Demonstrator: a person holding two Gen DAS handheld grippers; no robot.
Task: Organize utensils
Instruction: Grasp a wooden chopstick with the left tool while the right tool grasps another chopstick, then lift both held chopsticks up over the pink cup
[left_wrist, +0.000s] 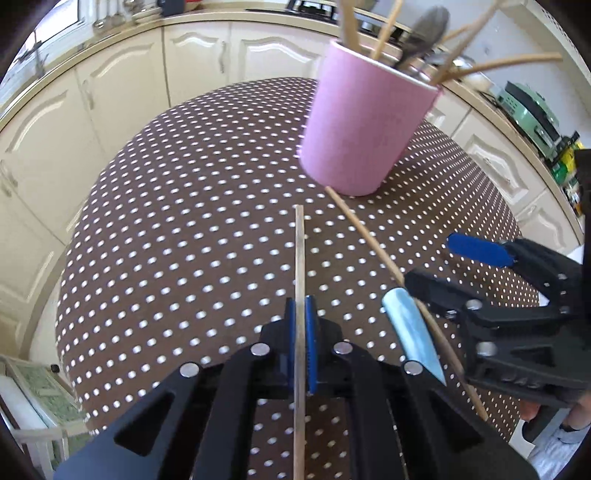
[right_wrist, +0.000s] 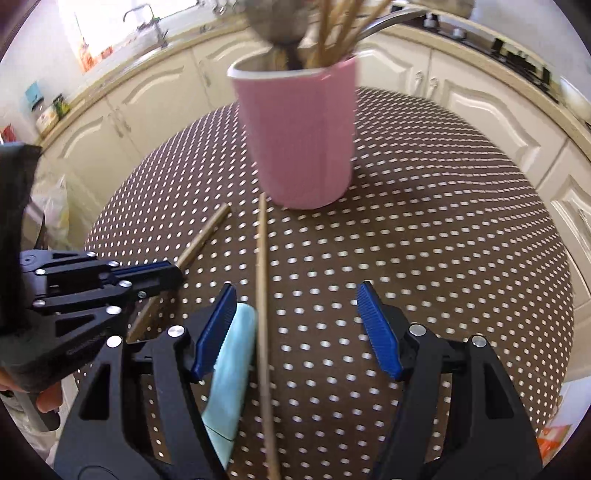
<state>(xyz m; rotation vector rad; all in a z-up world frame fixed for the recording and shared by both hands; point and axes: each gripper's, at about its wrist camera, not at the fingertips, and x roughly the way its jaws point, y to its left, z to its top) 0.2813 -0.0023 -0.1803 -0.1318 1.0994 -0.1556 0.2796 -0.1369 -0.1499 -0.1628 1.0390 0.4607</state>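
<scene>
Two grippers over dotted table (left_wrist: 184, 221); left gripper (left_wrist: 302, 321) clamped tight on wooden stick (left_wrist: 299, 251); right gripper (right_wrist: 295, 325) jaws wide — straddling second stick (right_wrist: 263, 277), not pinching; light-blue handle (right_wrist: 232, 365) beside it; pink holder (right_wrist: 299, 140) upright just beyond stick tips.

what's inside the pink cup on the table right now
The pink cup holds several thin wooden sticks and at least one grey metal utensil. Their lower ends and the cup's bottom are hidden by its wall.

You're in a home kitchen: cream cabinets (left_wrist: 122, 92) curve across the top of the frame, a sink tap (right_wrist: 155, 22) upper left, a hob (left_wrist: 314, 9) top centre.
</scene>
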